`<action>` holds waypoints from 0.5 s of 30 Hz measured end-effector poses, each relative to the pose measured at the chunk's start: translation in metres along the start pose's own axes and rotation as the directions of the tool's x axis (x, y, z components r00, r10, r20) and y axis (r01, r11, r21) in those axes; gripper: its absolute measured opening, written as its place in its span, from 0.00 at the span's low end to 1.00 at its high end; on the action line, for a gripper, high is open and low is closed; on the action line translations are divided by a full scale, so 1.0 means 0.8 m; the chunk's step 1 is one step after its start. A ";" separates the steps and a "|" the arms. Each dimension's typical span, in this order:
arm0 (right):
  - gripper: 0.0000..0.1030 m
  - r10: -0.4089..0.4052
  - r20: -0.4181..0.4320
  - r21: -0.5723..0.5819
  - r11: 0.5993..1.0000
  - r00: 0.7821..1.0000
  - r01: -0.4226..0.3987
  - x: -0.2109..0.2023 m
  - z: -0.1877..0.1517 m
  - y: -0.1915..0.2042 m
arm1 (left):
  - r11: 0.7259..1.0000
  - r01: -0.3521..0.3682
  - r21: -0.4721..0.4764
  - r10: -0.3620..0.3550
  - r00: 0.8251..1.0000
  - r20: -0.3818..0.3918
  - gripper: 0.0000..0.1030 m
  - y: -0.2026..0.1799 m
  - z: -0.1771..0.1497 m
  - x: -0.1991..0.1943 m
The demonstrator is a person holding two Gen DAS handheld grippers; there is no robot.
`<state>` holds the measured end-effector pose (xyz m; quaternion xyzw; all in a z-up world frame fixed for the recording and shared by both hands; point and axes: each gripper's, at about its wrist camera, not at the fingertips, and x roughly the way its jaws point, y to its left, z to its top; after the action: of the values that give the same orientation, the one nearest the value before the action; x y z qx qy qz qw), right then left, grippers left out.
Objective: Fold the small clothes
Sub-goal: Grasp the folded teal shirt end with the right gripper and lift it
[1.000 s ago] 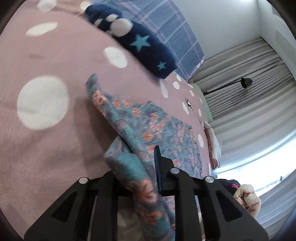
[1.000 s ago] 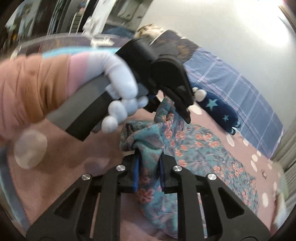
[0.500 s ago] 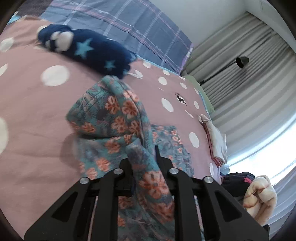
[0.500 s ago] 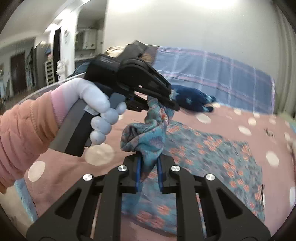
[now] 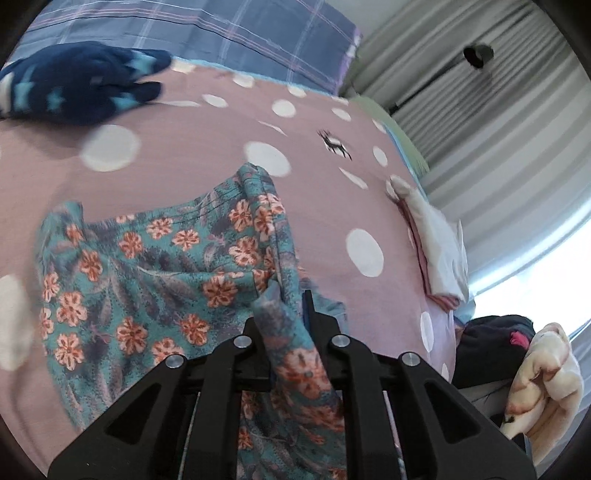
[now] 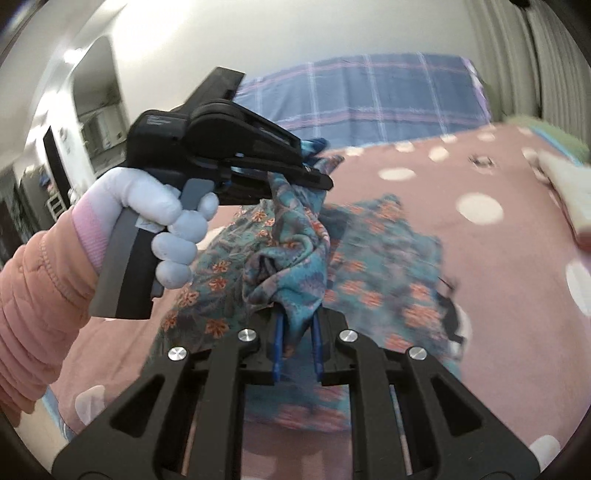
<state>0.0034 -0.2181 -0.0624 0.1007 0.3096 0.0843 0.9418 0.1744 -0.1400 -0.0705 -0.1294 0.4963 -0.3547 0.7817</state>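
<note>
A teal floral garment (image 5: 155,266) with orange flowers hangs over the pink polka-dot bedspread (image 5: 184,147). My left gripper (image 5: 286,314) is shut on one edge of it and holds it up. My right gripper (image 6: 297,325) is shut on another bunched edge (image 6: 291,266). In the right wrist view the left gripper (image 6: 314,173), held by a gloved hand, sits just above and left, with the cloth stretched between the two. The rest of the garment (image 6: 388,266) drapes onto the bed below.
A navy star-patterned garment (image 5: 81,81) lies at the far left near the blue plaid pillow (image 5: 229,33). A folded white and pink cloth (image 5: 436,243) lies at the bed's right edge. A pile of dark and cream clothes (image 5: 524,362) sits lower right. Grey curtains (image 5: 498,122) hang behind.
Both grippers have lifted the floral garment and swung it rightward across the bed. The cloth has spread wider below the left gripper. Both stayed shut on it.
</note>
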 end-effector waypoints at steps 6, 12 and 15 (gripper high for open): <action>0.12 0.025 -0.045 0.133 0.991 0.999 -0.019 -0.007 -0.017 -0.054 | 0.997 -0.075 0.028 0.077 0.994 -0.072 0.10 -0.023 -0.002 0.056; 0.12 0.071 -0.077 0.194 0.979 0.994 -0.055 -0.005 -0.030 -0.071 | 0.991 -0.116 0.062 0.120 0.990 -0.076 0.14 -0.032 -0.006 0.072; 0.12 0.095 -0.083 0.213 0.974 0.992 -0.075 -0.004 -0.032 -0.076 | 0.992 -0.096 0.078 0.100 0.994 -0.051 0.33 -0.039 -0.006 0.058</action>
<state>-0.0083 -0.2741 -0.0954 0.2084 0.3555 0.0959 0.9061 0.1686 -0.1932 -0.0871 -0.0655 0.5095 -0.3380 0.7886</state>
